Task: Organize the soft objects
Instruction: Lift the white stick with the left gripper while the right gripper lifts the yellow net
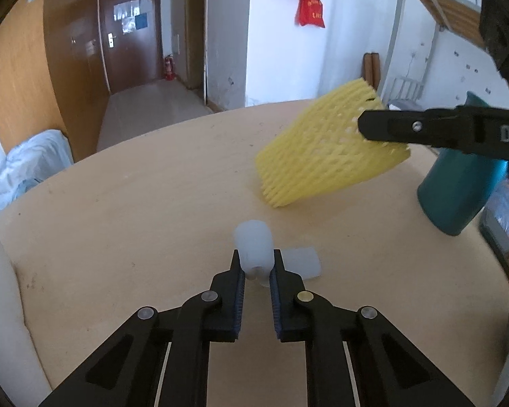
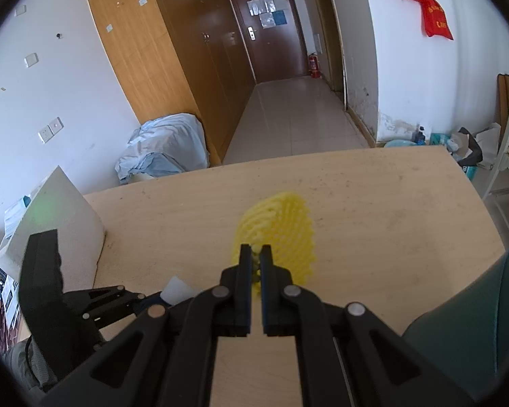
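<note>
Your left gripper [image 1: 257, 271] pinches a white foam roll [image 1: 254, 249], low centre on the wooden table [image 1: 135, 224]. Your right gripper [image 2: 256, 257] clamps the yellow foam net sleeve [image 2: 281, 227], mid-frame, beside a teal container [image 1: 458, 193].

Bright even daylight; fisheye edges warped, dark-vignetted; yellow foam net [image 1: 325, 156] motion-blurred.

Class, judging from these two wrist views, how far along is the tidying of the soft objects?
Nothing looks stored yet. In hand: right tool holds the yellow foam net; left tool grips a white foam roll. Left: a white foam piece on the table.
</note>
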A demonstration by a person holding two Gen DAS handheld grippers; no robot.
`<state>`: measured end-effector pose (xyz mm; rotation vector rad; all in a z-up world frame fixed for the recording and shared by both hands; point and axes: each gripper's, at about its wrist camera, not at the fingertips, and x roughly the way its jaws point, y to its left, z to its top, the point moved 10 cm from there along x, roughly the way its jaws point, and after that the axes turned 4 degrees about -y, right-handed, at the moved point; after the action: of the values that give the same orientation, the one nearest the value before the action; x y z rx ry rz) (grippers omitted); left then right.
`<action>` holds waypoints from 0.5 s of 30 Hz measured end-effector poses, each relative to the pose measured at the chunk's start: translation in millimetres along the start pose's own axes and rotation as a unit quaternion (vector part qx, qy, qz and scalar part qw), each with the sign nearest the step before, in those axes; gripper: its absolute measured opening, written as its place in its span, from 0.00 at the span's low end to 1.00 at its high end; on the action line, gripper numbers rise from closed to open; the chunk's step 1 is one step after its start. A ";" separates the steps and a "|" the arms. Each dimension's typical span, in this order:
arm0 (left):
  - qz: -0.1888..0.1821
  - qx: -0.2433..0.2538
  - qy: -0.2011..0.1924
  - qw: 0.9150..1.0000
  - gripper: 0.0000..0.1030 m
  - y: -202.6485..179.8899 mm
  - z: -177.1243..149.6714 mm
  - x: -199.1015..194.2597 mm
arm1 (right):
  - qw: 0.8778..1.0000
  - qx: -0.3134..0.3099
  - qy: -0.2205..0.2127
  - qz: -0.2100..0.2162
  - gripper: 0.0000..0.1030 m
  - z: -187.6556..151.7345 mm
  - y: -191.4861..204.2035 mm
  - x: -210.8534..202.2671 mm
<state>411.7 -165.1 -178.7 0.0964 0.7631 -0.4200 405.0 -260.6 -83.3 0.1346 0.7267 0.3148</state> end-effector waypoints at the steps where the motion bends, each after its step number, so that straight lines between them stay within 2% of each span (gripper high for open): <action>1: -0.001 -0.003 -0.003 1.000 0.14 1.8 0.9 -2.1 | 1.000 -0.001 0.000 0.000 0.06 -0.4 0.4 -0.2; 7: -0.009 -0.022 -0.015 1.000 0.14 10.8 3.6 -17.7 | 1.000 -0.002 -0.001 0.006 0.06 -0.5 2.9 -1.8; 15: -0.004 -0.036 -0.044 0.998 0.14 18.9 4.8 -58.5 | 1.000 0.000 -0.012 0.027 0.06 3.5 13.2 -13.7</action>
<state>384.7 -129.4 -136.2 0.0077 0.6919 -0.4006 394.6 -252.7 -69.1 0.1583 0.6998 0.3643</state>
